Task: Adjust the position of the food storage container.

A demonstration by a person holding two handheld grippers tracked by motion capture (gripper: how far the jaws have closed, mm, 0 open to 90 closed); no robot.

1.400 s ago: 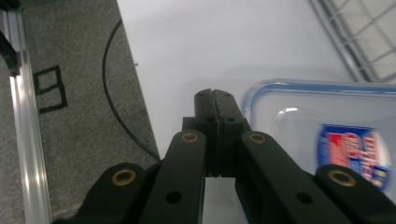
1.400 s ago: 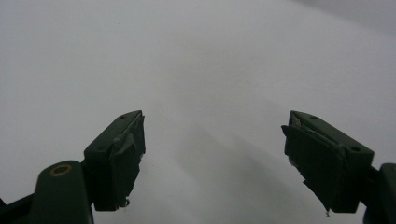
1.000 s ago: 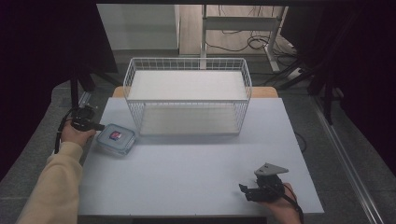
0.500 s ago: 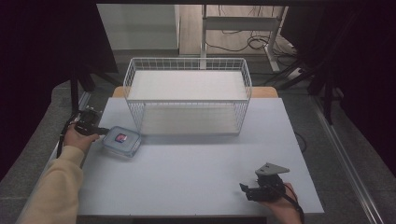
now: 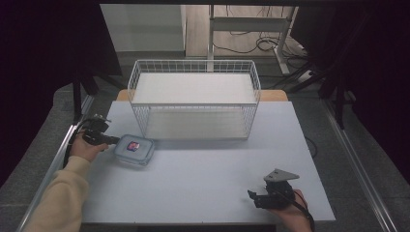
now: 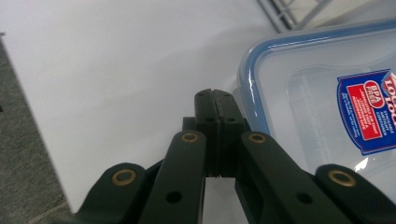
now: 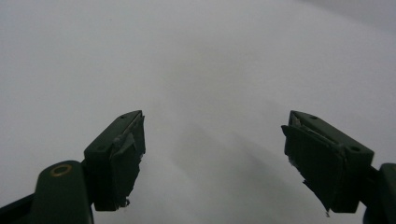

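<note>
A clear plastic food container [image 5: 136, 149] with a blue-rimmed lid and a red-and-blue label lies flat on the white table [image 5: 208, 164], left of centre. My left gripper [image 5: 114, 140] is shut with nothing between its jaws, and its tip rests against the container's left edge. In the left gripper view the closed jaws [image 6: 214, 96] meet the lid's blue rim [image 6: 246, 88]. My right gripper [image 5: 252, 196] sits low at the table's front right, open, with bare table between its fingers [image 7: 212, 122].
A large white wire basket [image 5: 193, 64] stands at the back middle of the table, just behind and right of the container. The table's left edge with a metal rail [image 5: 58, 164] runs close beside my left hand. Dark floor and cables lie beyond the table.
The left gripper and the container have slid to the right together, toward the basket's front left corner. The right gripper has stayed in place.
</note>
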